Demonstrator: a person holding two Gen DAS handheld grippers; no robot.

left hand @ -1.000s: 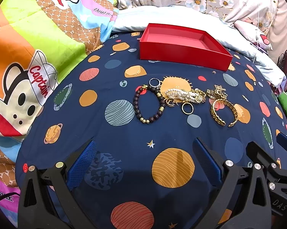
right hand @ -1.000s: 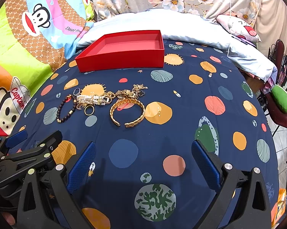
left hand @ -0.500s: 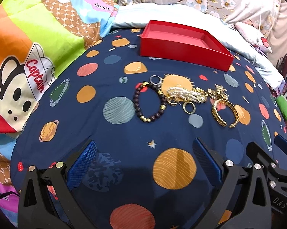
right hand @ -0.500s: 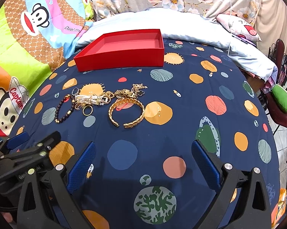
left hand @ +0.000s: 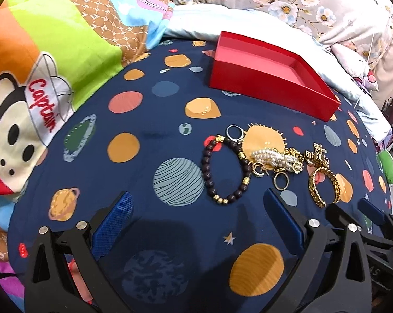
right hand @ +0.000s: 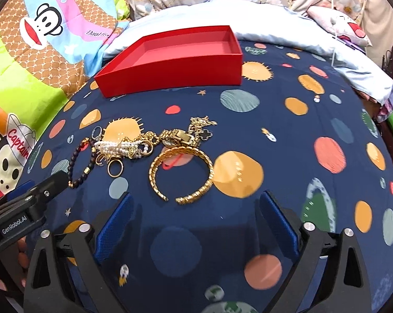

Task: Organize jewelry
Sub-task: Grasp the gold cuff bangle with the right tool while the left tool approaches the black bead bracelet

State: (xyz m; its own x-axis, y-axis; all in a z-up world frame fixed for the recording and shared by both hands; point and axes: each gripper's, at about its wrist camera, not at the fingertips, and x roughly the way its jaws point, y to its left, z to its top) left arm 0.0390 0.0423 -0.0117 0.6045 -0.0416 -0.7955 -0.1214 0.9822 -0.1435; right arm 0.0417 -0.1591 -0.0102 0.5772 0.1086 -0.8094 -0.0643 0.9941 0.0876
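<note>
Planet-print bedsheet (left hand: 154,135), red tray (right hand: 170,60) at the far side; both grippers, left (left hand: 199,208) and right (right hand: 193,211), released near the jewelry pile (right hand: 149,146).

— Ahead of right gripper (right hand: 193,219): bare planet-print bedspread (right hand: 287,120), open approach to gold cuff (right hand: 180,174).
— Left side: left gripper (right hand: 37,193) close by. Beyond the tangled jewelry pile (right hand: 133,146), red tray (right hand: 170,70) blocks.
</note>
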